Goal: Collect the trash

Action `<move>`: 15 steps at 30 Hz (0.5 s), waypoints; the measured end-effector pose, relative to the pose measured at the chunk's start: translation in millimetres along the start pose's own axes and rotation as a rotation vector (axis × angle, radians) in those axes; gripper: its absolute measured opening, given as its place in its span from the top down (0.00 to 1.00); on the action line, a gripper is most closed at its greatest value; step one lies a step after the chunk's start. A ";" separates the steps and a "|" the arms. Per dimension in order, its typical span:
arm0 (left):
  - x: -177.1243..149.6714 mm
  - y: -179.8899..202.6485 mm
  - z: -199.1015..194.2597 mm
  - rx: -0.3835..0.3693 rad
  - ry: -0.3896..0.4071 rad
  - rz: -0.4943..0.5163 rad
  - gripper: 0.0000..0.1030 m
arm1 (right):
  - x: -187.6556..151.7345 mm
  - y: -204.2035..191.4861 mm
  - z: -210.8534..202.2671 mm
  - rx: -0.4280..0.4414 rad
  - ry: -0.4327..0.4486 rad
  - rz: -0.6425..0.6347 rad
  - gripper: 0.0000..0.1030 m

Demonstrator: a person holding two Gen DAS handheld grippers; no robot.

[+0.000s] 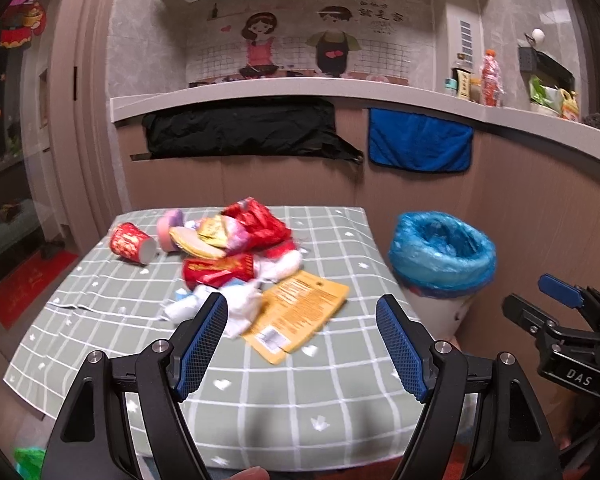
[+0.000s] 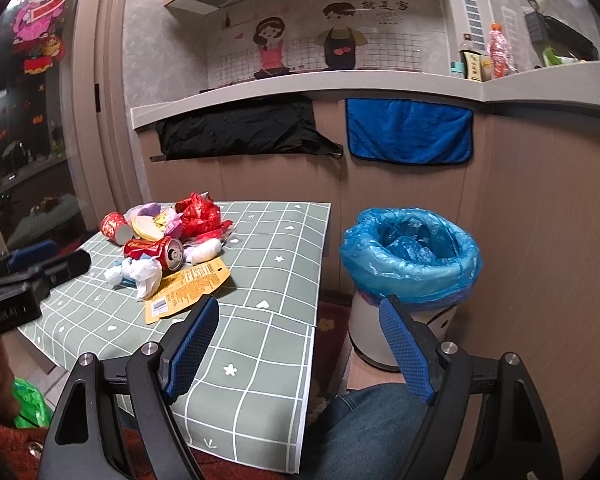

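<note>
left gripper [image 1: 302, 344]: jaws wide apart, empty
right gripper [image 2: 298, 346]: jaws wide apart, empty
right view only: red can [image 2: 155, 251] in trash pile [image 2: 168, 248]
bin [image 2: 410, 264]: beside surface [image 2: 260, 344]

left hand-held gripper [image 1: 302, 344]: jaws wide, empty | right hand-held gripper [image 2: 300, 346]: jaws wide, empty

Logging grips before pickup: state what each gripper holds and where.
Nothing. The left gripper and right gripper are both open and empty; the trash pile lies untouched.
</note>
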State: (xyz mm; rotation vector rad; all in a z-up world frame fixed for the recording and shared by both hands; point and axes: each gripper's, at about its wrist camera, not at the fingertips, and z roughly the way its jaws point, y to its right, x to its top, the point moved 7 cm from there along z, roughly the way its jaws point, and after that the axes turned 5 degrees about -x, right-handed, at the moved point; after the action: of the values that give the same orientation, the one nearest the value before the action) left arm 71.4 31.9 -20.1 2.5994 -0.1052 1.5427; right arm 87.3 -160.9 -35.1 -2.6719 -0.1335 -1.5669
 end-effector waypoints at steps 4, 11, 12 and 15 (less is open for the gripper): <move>4.1 -34.7 11.8 -0.036 -0.009 -0.074 0.25 | 5.0 -15.3 25.4 0.073 -0.041 -0.019 0.22; -9.2 -94.1 47.2 0.053 -0.078 -0.100 0.25 | 10.3 -49.2 66.0 0.147 -0.095 -0.109 0.22; -14.0 -101.3 55.6 0.034 -0.106 -0.116 0.25 | 10.8 -53.9 71.7 0.146 -0.098 -0.125 0.22; -23.2 -110.6 74.3 -0.015 -0.141 -0.146 0.25 | 11.5 -69.3 88.8 0.166 -0.110 -0.183 0.22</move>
State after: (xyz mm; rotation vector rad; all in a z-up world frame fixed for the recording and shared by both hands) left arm 138.1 131.3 -82.9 2.6364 0.0593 1.3062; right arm 163.5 -84.3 -69.0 -2.6778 -0.5019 -1.3811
